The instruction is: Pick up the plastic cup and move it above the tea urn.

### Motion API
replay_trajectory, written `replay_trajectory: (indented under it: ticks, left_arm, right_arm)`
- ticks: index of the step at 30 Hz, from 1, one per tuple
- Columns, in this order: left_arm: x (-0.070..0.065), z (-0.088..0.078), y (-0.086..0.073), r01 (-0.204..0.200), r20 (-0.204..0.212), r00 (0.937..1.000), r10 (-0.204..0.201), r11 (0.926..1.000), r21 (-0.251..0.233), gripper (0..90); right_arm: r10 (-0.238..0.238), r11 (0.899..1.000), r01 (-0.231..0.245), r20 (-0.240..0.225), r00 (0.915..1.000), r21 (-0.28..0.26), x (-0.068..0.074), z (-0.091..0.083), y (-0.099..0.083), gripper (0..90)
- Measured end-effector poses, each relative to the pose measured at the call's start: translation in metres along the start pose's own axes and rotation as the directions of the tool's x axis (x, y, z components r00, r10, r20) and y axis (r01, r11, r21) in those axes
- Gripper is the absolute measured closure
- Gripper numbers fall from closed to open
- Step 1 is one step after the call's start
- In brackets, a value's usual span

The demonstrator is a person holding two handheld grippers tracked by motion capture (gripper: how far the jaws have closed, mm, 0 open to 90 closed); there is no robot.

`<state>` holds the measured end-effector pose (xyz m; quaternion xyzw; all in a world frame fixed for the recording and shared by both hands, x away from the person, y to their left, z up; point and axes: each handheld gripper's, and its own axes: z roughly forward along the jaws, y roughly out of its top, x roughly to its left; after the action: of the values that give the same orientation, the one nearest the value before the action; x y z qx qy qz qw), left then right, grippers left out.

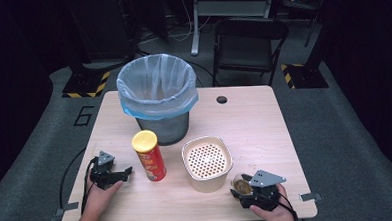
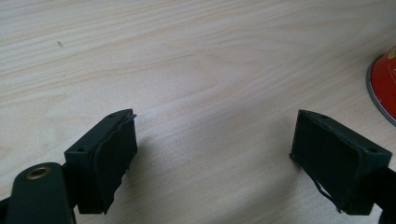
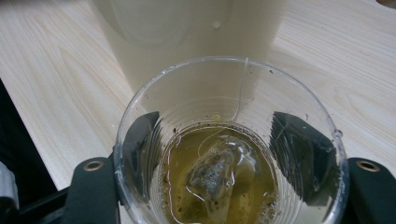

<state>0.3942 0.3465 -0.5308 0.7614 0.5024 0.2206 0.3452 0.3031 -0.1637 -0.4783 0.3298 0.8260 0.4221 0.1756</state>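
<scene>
Beside the cream container [image 3: 187, 37], clear cup [image 3: 229, 154] upright, mouth up, clamped in right hand-held gripper [image 3: 229, 158].

strainer container [image 1: 207, 162] as landmark, near table [image 1: 264, 117] middle-front. waste bin [image 1: 158, 97] behind it, to left, toward table's far edge. chip can [image 1: 149, 155] upright just left of it. left gripper [image 1: 117, 175] left of chip can, on table near front-left edge. plastic cup [image 1: 241, 184] just right of container's front corner; in right gripper view container wall rises right behind cup. tea bag [image 3: 212, 172] in liquid in cup. right gripper [image 1: 247, 188] around cup, at front-right edge. cable hole [image 1: 221, 99] behind container, to right.
</scene>
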Motion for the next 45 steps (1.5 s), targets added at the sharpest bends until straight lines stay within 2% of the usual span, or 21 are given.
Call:
replay_trajectory:
  ticks: [14, 18, 23, 31, 39, 45]
  left_arm:
    - [0.0, 0.0, 0.0, 0.0, 0.0, 1.0, 0.0, 1.0, 0.0, 13.7]
    - [0.0, 0.0, 0.0, 0.0, 0.001, 1.0, 0.0, 1.0, 0.0, 13.7]
    - [0.0, 0.0, 0.0, -0.003, 0.003, 1.0, 0.003, 1.0, -0.001, 13.7]
    - [0.0, 0.001, 0.0, 0.003, 0.006, 1.0, -0.003, 1.0, -0.002, 13.7]
    - [0.0, 0.0, 0.0, -0.003, 0.003, 1.0, 0.003, 1.0, -0.001, 13.7]
    - [0.0, 0.0, 0.0, -0.001, 0.007, 1.0, 0.001, 1.0, -0.001, 13.7]
  right_arm:
    - [-0.01, 1.0, 0.01, 0.023, 0.9997, -0.002, -0.027, -0.022, 0.016, 34.6]
    - [-0.035, 0.999, 0.035, 0.028, 0.999, -0.009, -0.036, -0.024, 0.026, 34.6]
    - [-0.034, 0.999, 0.035, 0.036, 0.9987, -0.017, -0.043, -0.024, 0.034, 34.6]
    - [-0.014, 1.0, 0.015, 0.048, 0.9988, -0.019, -0.062, -0.02, 0.049, 34.7]
    - [-0.042, 0.999, 0.042, 0.044, 0.9982, -0.009, -0.075, -0.014, 0.062, 34.6]
    - [-0.022, 1.0, 0.022, 0.048, 0.9986, -0.01, -0.085, -0.007, 0.067, 34.6]
